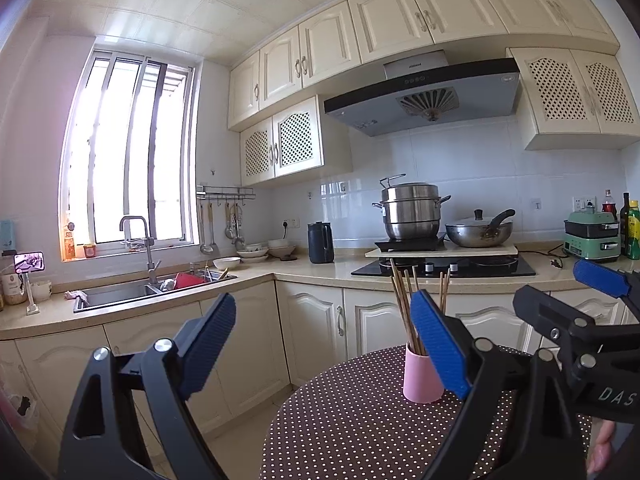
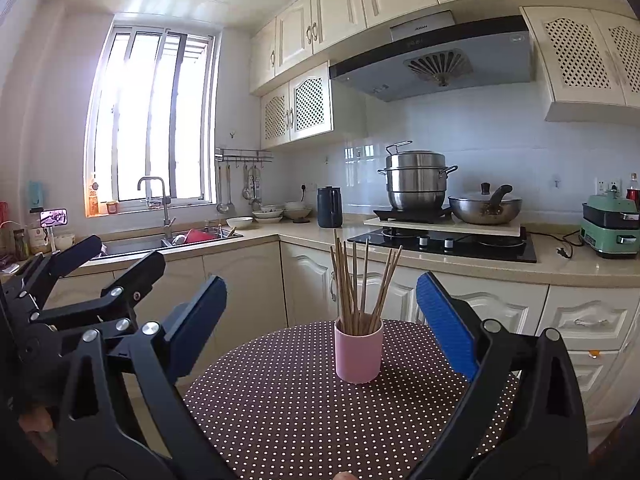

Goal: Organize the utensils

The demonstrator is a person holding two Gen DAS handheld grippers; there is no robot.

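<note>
A pink cup (image 2: 357, 356) stands upright on a round brown polka-dot table (image 2: 280, 408). Several wooden chopsticks (image 2: 360, 288) stand in it, fanned out. My right gripper (image 2: 320, 320) is open and empty, held above the near side of the table with the cup between its fingers in view. My left gripper (image 1: 324, 340) is open and empty, left of the cup (image 1: 420, 376); its right finger (image 1: 440, 344) partly hides the cup and chopsticks (image 1: 404, 304). Each gripper shows at the edge of the other's view.
Behind the table runs an L-shaped counter with cream cabinets (image 2: 240, 288). A sink (image 2: 168, 242) with dishes lies at the left under the window. A steamer pot (image 2: 416, 178) and wok (image 2: 484, 206) sit on the stove. A black kettle (image 2: 330, 207) and green appliance (image 2: 610, 224) stand on the counter.
</note>
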